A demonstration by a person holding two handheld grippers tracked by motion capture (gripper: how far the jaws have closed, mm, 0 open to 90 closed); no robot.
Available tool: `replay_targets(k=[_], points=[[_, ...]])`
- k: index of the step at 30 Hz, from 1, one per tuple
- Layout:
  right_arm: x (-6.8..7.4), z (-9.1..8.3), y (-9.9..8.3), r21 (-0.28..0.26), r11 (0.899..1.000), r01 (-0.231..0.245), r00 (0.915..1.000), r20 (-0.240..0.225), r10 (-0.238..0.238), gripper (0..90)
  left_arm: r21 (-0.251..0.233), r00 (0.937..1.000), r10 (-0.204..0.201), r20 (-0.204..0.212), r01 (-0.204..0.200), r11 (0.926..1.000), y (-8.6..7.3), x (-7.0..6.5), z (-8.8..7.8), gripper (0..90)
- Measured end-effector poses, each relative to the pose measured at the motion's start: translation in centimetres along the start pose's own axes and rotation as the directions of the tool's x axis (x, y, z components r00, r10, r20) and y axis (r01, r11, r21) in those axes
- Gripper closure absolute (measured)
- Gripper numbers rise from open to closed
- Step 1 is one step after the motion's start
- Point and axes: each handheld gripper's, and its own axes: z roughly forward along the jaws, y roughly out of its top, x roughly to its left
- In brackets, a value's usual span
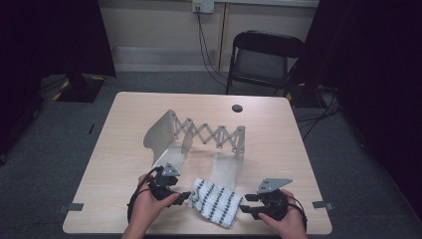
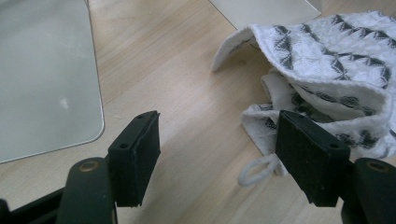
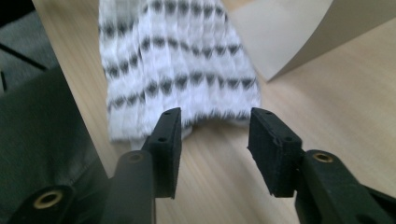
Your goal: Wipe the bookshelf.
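We are seeing a white cloth (image 1: 215,201) with dark zigzag stripes (rumpled, a loop at one corner) lying on the tabletop (image 1: 124,149) between the left claw (image 1: 185,197) and right claw (image 1: 245,207), both gaping apart.

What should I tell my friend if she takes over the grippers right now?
Left gripper: open, jaws either side of the patterned cloth's corner by its white hanging loop, not clamped.
Right gripper: open, just short of the cloth's opposite edge, touching nothing.
The cloth lies crumpled at the table's near edge, in front of the folding metal rack.
Done: both grippers lined up at the cloth.
Left: close on the cloth and lift it, probably toward the rack.
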Motion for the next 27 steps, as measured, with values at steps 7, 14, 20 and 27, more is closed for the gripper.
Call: replay_targets(k=[7, 14, 20, 27], points=[[0.7, 2.9, 0.2, 0.051, 0.998, 0.044, 0.9990, 0.005, -0.044, 63.1, 0.000, 1.0000, 0.001, 0.006, -0.001, 1.0000, 0.0, 0.0, -0.3, 33.1], [1.9, 5.8, 3.2, 0.002, 0.996, 0.085, 0.9963, 0.007, -0.085, 62.9, -0.018, 0.9997, -0.014, -0.018, 0.014, 0.9998, -0.3, 0.6, -1.2, 33.5], [2.2, 6.7, 4.0, -0.003, 0.996, 0.090, 0.9960, 0.002, -0.090, 57.2, -0.018, 0.9997, -0.013, -0.022, 0.012, 0.9998, -0.5, 0.8, -1.5, 33.8], [0.7, 3.9, 2.5, -0.021, 0.999, 0.046, 0.9988, -0.019, -0.046, 48.1, -0.012, 0.9997, -0.012, -0.023, 0.011, 0.9999, -0.5, 1.0, -1.7, 33.9]])
